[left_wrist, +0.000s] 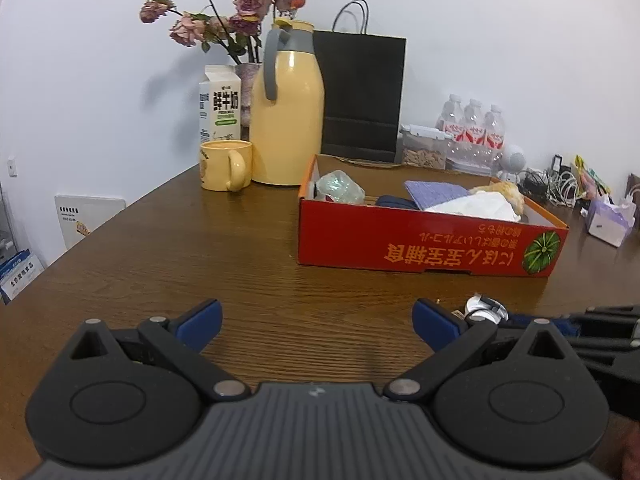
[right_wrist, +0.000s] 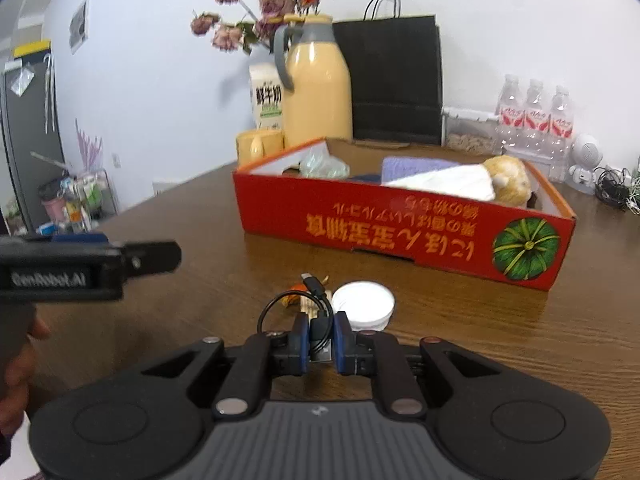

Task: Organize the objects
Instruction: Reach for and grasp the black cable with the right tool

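Right hand-held gripper (right_wrist: pixel 321 338): fingers drawn in close on a short black cable (right_wrist: pixel 316 312); the blue pads pinch it at a plug end, while the rest loops out ahead and to the left, the far connector pointing up and away.
Left hand-held gripper (left_wrist: pixel 317 320): spread wide with nothing between the pads; it hovers over bare wood; in the right wrist view its body shows at the left edge.
Cable's place: low over the surface (right_wrist: pixel 520 340), just before the white lid (right_wrist: pixel 363 305); whether the loop touches the wood I cannot tell.
Nearby bits: a small orange piece (right_wrist: pixel 291 298) lies just beyond the loop; too blurred to name.
Red box (right_wrist: pixel 400 236): open-topped, near and straight ahead; it already holds a white cloth (right_wrist: pixel 444 184), a purple sponge (right_wrist: pixel 416 166), a crumpled clear wrapper (right_wrist: pixel 322 166) and a tan plush toy (right_wrist: pixel 508 180).
Handling: the cable looks light and limp; it will likely dangle and swing when carried; the stiff plug is the sound place to hold, as the thin cord could slip through the pads.
Likely step: carry it over the box wall and let go inside; the trailing loop may catch the rim.
Behind: yellow jug (left_wrist: pixel 288 120), mug (left_wrist: pixel 226 164), milk carton (left_wrist: pixel 220 104), black bag (left_wrist: pixel 362 92).
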A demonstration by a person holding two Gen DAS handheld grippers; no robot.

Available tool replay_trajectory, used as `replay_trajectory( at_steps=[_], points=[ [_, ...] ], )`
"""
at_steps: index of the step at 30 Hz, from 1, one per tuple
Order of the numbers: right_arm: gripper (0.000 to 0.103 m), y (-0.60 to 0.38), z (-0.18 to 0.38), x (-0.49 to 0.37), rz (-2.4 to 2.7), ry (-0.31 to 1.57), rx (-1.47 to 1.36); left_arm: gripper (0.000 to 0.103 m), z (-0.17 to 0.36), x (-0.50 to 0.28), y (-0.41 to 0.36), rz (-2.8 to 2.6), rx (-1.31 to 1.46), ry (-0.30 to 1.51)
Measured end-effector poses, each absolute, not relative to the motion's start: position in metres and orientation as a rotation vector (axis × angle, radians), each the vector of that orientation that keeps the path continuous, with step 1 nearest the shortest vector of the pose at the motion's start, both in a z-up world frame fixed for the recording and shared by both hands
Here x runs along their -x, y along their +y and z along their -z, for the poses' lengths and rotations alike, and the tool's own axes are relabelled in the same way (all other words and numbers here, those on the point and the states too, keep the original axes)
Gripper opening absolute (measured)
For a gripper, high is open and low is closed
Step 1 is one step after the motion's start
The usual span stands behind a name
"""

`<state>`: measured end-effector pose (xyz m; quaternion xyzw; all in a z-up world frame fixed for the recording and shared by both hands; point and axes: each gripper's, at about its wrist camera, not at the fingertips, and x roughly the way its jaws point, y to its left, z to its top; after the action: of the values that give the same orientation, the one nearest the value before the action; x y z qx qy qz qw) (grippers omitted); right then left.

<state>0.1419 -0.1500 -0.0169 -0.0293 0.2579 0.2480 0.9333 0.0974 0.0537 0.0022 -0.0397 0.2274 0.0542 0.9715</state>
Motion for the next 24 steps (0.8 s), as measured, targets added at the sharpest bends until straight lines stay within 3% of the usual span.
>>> replay_trajectory(
  at_steps=[24],
  points=[
    [0.012,-0.239,0.014,-0.164,-0.308,0.446,-0.072,0.103,0.003,-0.151,0.015,-0.054,0.030,0.560]
  ],
)
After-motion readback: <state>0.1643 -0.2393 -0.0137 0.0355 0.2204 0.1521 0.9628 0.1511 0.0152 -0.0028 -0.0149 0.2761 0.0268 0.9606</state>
